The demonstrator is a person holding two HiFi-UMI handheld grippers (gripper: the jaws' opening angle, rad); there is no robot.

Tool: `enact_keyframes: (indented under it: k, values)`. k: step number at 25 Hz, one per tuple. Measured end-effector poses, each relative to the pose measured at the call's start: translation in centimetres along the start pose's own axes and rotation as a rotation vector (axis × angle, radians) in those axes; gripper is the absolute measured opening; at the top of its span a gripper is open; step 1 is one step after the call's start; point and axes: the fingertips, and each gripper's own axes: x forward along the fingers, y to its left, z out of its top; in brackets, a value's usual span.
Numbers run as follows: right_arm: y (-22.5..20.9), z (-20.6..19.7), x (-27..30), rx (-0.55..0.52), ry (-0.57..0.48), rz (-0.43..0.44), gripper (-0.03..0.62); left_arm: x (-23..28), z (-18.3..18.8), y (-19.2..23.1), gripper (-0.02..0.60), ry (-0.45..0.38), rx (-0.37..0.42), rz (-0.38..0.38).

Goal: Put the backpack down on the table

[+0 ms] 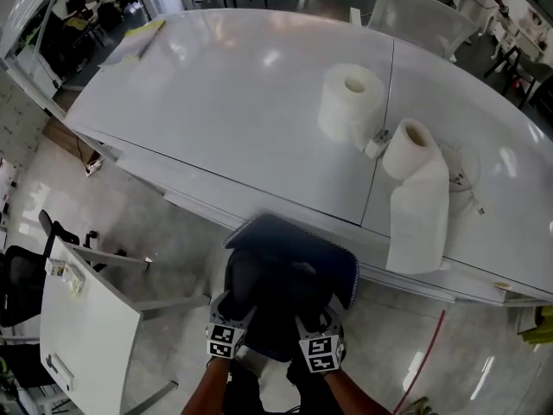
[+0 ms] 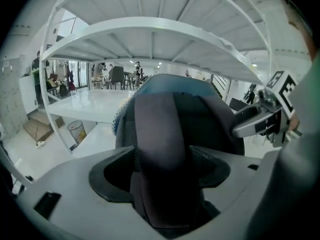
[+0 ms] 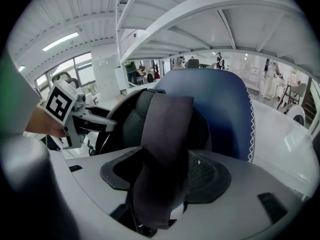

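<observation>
In the head view a dark blue and black backpack sits low over the floor, just in front of the white table's near edge; what bears it is hidden. My left gripper and right gripper are side by side at its near side. In the left gripper view a dark shoulder strap runs up between the wide-set jaws of the left gripper. The right gripper likewise has a strap lying loosely between its spread jaws. Both stand open.
Two toilet paper rolls stand on the table, one trailing a long sheet over the edge. A white desk and a black office chair stand at the left. A red cable lies on the floor.
</observation>
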Motion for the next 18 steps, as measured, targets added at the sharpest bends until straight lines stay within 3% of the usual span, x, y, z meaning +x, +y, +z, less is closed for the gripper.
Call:
enact_keyframes:
  k: [2, 3, 5, 7, 12, 15, 18]
  values:
    - [0.0, 0.0, 0.4, 0.01, 0.012, 0.008, 0.25, 0.5, -1.1, 0.2, 0.311, 0.007, -0.046, -0.012]
    - [0.2, 0.1, 0.5, 0.018, 0.019, 0.025, 0.232, 0.5, -1.2, 0.2, 0.281, 0.013, -0.054, -0.016]
    - [1.1, 0.8, 0.1, 0.026, 0.013, 0.065, 0.153, 0.0, -0.6, 0.0, 0.138, 0.024, -0.02, -0.01]
    - [2.3, 2.5, -1.1, -0.005, -0.045, 0.085, 0.098, -1.0, 0.9, -0.4, 0.064, 0.022, 0.021, -0.012]
    - [4.9, 10.8, -5.8, -0.109, -0.269, 0.1, 0.071, -6.4, 7.4, -2.0, 0.052, -0.125, 0.056, -0.064]
    - [5.5, 14.4, -8.3, -0.065, -0.316, 0.134, 0.071, -10.6, 12.5, -2.7, 0.05, -0.232, 0.061, -0.074]
    - [8.7, 16.1, -11.1, -0.077, -0.332, 0.209, 0.07, -14.4, 15.7, -2.3, 0.049, -0.268, 0.089, -0.033]
